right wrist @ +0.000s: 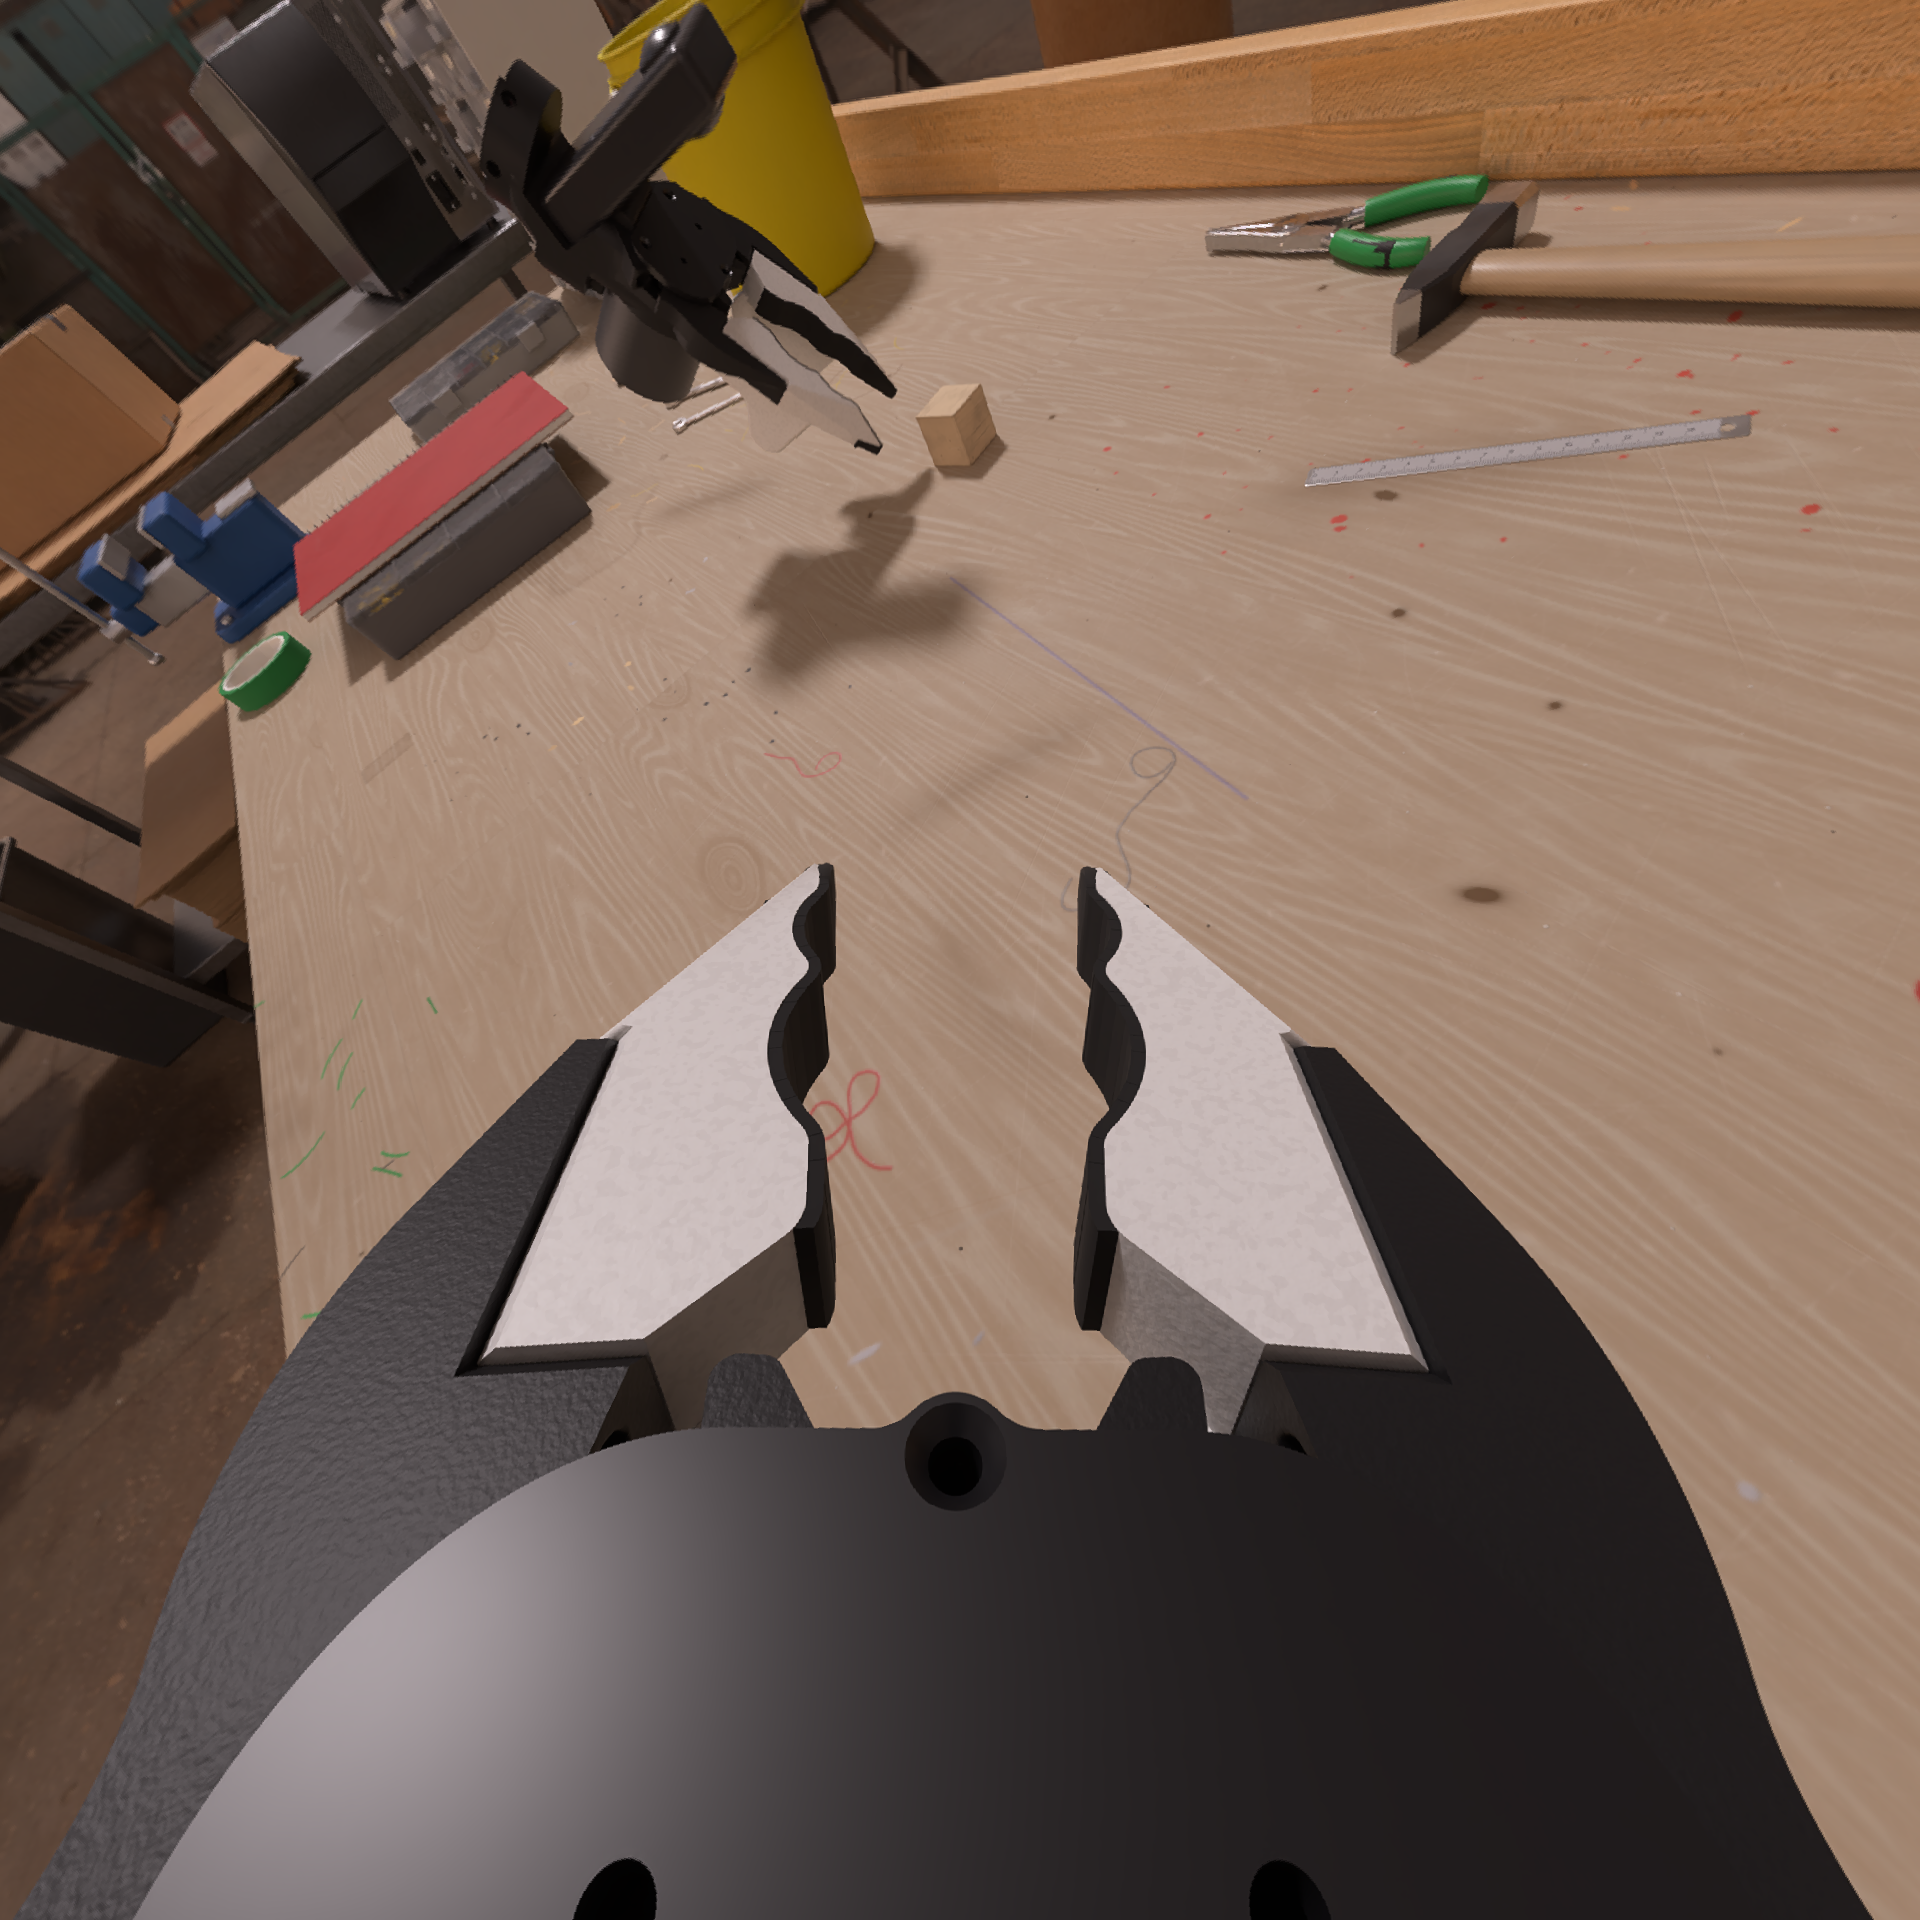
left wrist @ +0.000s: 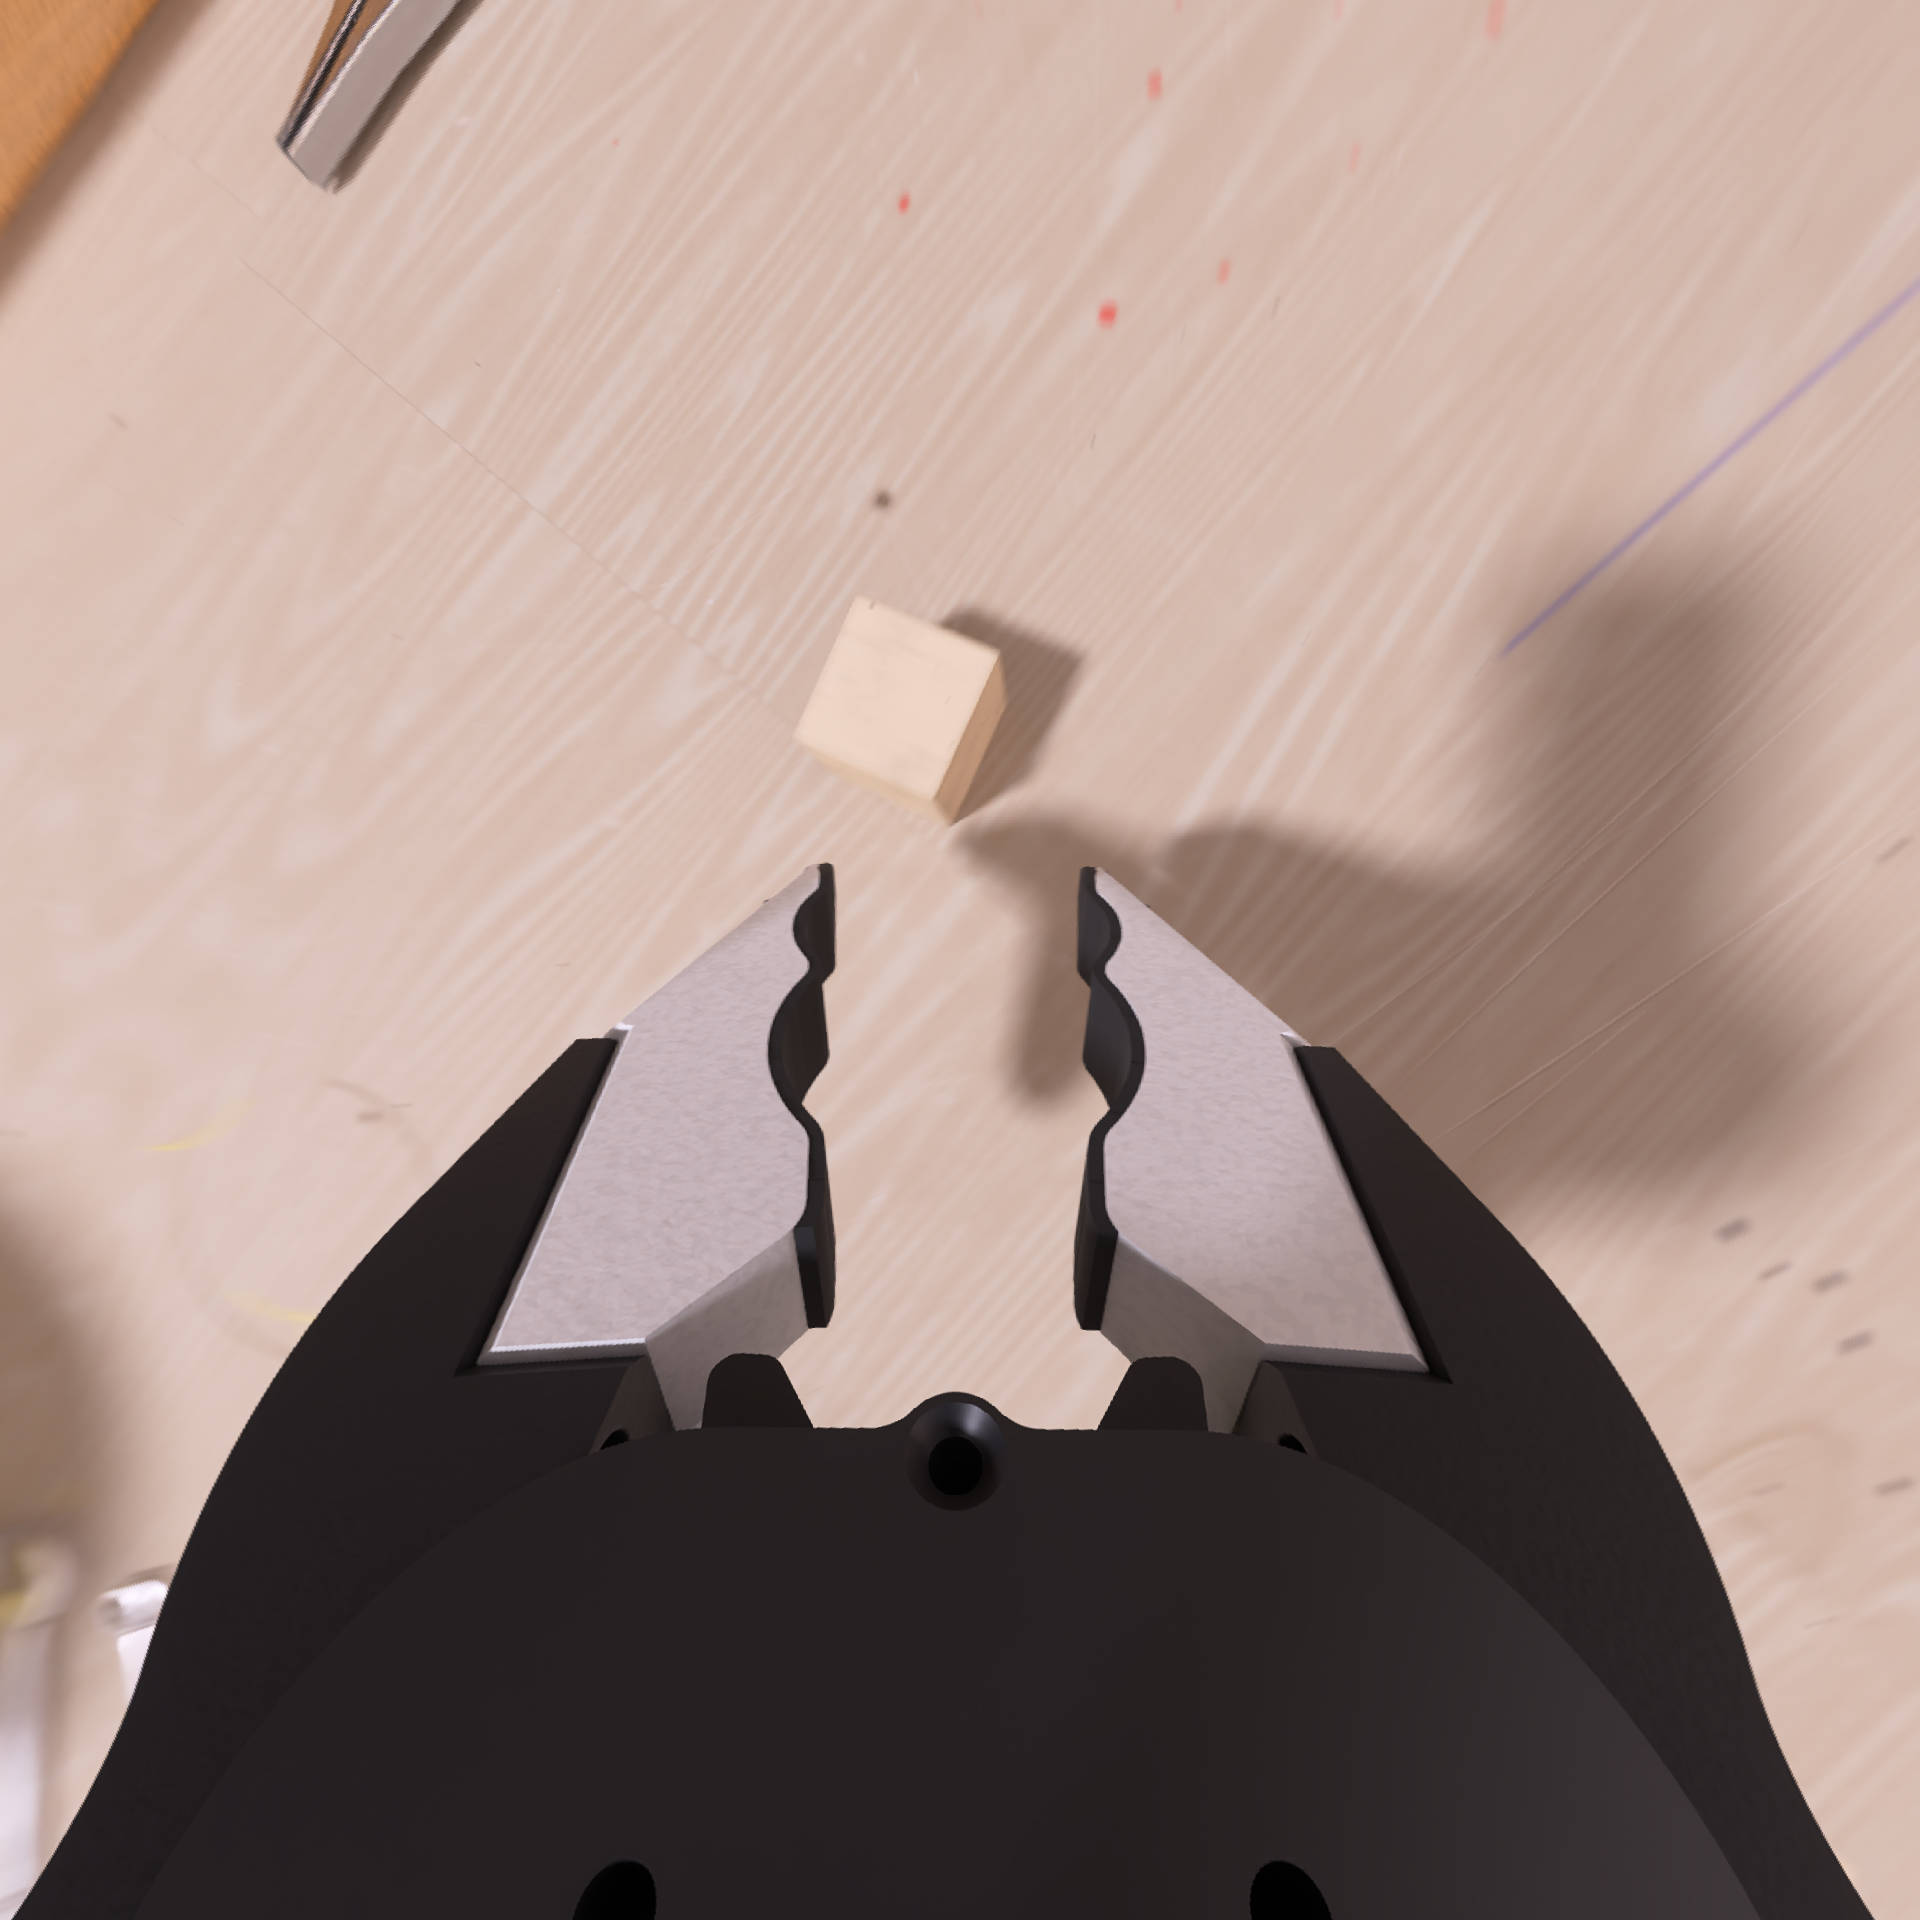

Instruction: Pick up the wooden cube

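- The left wrist view is aimed steeply down, close over the table [left wrist: 416,727], past its own fingers.
- The right wrist view is set farther back, looking obliquely across the table [right wrist: 1455,831].
- The cube [left wrist: 902,710] [right wrist: 957,426] is shared by both.

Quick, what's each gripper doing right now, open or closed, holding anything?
Left gripper: open, empty, just short of the wooden cube.
Right gripper: open, empty, far from the cube.

Bare tabletop [left wrist: 416,727] all round the wooden cube [left wrist: 902,712], nothing between it and the left tongs [left wrist: 956,883].
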{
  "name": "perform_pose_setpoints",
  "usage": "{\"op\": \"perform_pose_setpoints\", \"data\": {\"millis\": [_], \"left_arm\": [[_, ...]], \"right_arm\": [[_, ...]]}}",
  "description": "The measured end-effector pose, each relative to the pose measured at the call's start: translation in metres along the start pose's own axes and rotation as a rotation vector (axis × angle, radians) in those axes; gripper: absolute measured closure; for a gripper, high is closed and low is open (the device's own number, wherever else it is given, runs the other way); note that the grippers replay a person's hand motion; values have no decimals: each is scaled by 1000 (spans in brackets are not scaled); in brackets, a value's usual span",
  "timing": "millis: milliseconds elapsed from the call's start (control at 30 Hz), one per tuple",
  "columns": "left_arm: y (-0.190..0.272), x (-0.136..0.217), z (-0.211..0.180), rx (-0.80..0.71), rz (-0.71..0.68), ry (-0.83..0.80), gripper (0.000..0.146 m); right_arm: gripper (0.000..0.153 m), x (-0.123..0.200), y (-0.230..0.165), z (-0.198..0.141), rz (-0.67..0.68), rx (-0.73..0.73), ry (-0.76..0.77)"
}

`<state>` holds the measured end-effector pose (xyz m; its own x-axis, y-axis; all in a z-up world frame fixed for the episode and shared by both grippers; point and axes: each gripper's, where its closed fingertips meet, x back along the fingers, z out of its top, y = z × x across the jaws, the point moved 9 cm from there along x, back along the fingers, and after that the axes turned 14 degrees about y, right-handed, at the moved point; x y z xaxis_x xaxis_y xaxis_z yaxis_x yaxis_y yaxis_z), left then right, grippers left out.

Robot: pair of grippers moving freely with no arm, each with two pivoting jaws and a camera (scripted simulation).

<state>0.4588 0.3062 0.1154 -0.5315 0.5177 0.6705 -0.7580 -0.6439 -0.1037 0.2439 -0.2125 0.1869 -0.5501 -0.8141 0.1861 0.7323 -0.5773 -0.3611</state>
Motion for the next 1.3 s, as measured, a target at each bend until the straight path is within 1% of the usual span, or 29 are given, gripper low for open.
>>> {"op": "perform_pose_setpoints", "data": {"millis": [33, 100, 167, 233, 300, 400, 500, 533, 567, 600, 633, 733, 800, 833, 900, 967, 1000, 1067, 1133, 1200, 1233, 1300], "left_arm": [[-3, 2, -1, -86, 14, -34, 95], [-10, 4, -1, -178, 24, -86, 89], [-16, 5, 2, -233, -25, -68, 90], [-20, 1, 8, -291, -45, -55, 92], [-23, -6, 13, -329, -69, -66, 92], [-26, -22, 17, -371, -113, -112, 85], [-25, -38, 16, -368, -182, -170, 83], [-24, -43, 17, -356, -210, -179, 84], [-24, -47, 18, -341, -232, -164, 91], [-24, -49, 19, -338, -241, -155, 102], [-23, -51, 20, -339, -244, -159, 109], [-22, -47, 19, -346, -230, -173, 109], [-22, -37, 17, -355, -182, -183, 109], [-22, -28, 17, -351, -146, -163, 109], [-23, -1, 23, -311, -58, -44, 109], [-24, 36, 31, -217, 56, 158, 109], [-23, 56, 34, -142, 102, 267, 109], [-16, 95, 39, 71, 123, 492, 109], [1, 131, 42, 278, 57, 701, 109], [27, 157, 42, 448, -52, 858, 109], [45, 166, 42, 511, -126, 917, 109], [84, 176, 43, 563, -271, 1014, 109]], "right_arm": [[106, 3, 1, 0, 2, -5, 6], [106, 12, 6, 0, -10, -17, 20], [106, 20, 12, -1, -30, -31, 35], [106, 25, 19, -3, -41, -49, 46], [106, 28, 26, -5, -49, -69, 54], [105, 27, 35, -6, -46, -100, 48], [105, 25, 39, -8, -45, -101, 30], [104, 24, 40, -8, -44, -98, 30], [104, 24, 40, -7, -41, -96, 34], [105, 24, 40, -7, -35, -96, 41], [105, 25, 40, -7, -28, -96, 50], [105, 29, 37, -7, -1, -94, 79], [105, 32, 34, -6, 20, -87, 93], [105, 34, 32, -6, 31, -81, 96], [105, 37, 27, -2, 42, -57, 95], [105, 39, 17, 3, 57, -16, 88], [105, 39, 10, 5, 74, 11, 86], [104, 38, -8, 12, 130, 72, 86], [102, 34, -29, 17, 221, 124, 85], [100, 28, -50, 20, 325, 162, 77], [99, 24, -59, 21, 366, 183, 72], [98, 16, -74, 23, 404, 225, 64]]}}
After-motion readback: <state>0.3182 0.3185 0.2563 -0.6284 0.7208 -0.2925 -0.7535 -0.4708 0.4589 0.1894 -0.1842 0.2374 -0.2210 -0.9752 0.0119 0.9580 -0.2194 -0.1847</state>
